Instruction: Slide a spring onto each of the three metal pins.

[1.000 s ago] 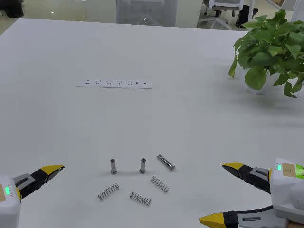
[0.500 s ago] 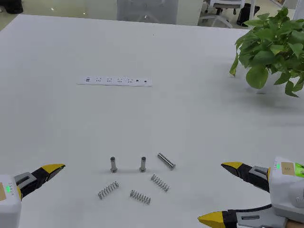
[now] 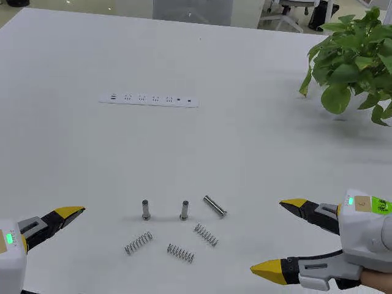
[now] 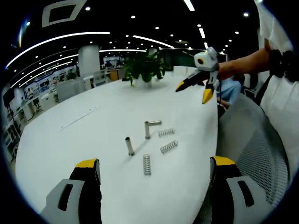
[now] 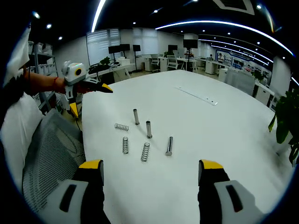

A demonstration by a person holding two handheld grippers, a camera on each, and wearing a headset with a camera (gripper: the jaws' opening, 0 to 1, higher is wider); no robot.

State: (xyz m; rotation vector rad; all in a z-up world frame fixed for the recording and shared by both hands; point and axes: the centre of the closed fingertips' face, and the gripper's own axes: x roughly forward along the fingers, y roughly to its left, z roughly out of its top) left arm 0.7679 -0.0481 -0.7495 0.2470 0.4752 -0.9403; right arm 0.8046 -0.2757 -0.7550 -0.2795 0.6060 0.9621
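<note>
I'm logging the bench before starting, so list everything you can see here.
Table: one, white, under everything.
Upright pins: two, silver, standing side by side, front middle.
Lying pin: one, silver, on its side right of them.
Springs: three, grey, loose on the table in front of the pins.
Power strip: one, white, farther back.
Plant: one, green, far right.
Chair: one, white, beyond the far edge.
Left tool: one, yellow-tipped, open, front left.
Right tool: one, yellow-tipped, open, front right.

Head view looks down from above; both gripper views sit low, facing each other. All share the short steel pins (image 3: 184, 210) and coiled wire springs (image 3: 180, 253) between left claw (image 4: 154, 162) and right claw (image 3: 277, 236).
</note>
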